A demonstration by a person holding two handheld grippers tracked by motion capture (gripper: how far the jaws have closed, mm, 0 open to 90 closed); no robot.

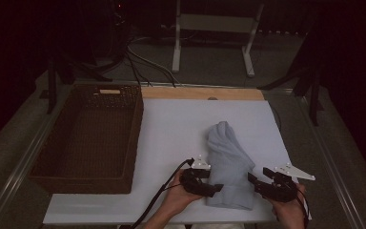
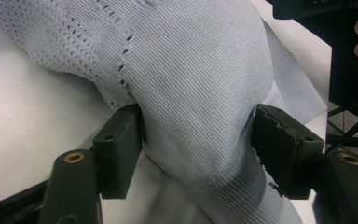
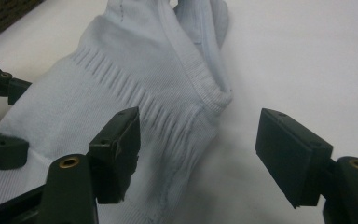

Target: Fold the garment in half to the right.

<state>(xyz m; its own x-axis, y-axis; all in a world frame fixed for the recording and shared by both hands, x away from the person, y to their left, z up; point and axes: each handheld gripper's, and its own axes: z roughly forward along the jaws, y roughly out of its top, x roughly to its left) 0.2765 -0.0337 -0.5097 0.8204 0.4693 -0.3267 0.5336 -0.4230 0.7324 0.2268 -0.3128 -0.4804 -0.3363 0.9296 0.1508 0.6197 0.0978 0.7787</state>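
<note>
A pale blue knitted garment (image 1: 228, 162) lies folded on the white tabletop (image 1: 176, 124), near the front edge. My left gripper (image 1: 217, 188) reaches in from its left side. In the left gripper view a bunched fold of the garment (image 2: 191, 93) fills the gap of the left gripper (image 2: 196, 140), and both pads press on it. My right gripper (image 1: 256, 182) sits at the garment's right side. In the right gripper view the right gripper (image 3: 198, 144) stands open, the ribbed hem of the garment (image 3: 135, 84) lies by one jaw, and bare table shows between the jaws.
A dark wicker basket (image 1: 136, 138) stands on the left of the table, nothing visible inside. A wooden strip (image 1: 200, 93) runs along the far edge. Beyond the table, cables and a white metal stand (image 1: 214, 24) sit on the floor.
</note>
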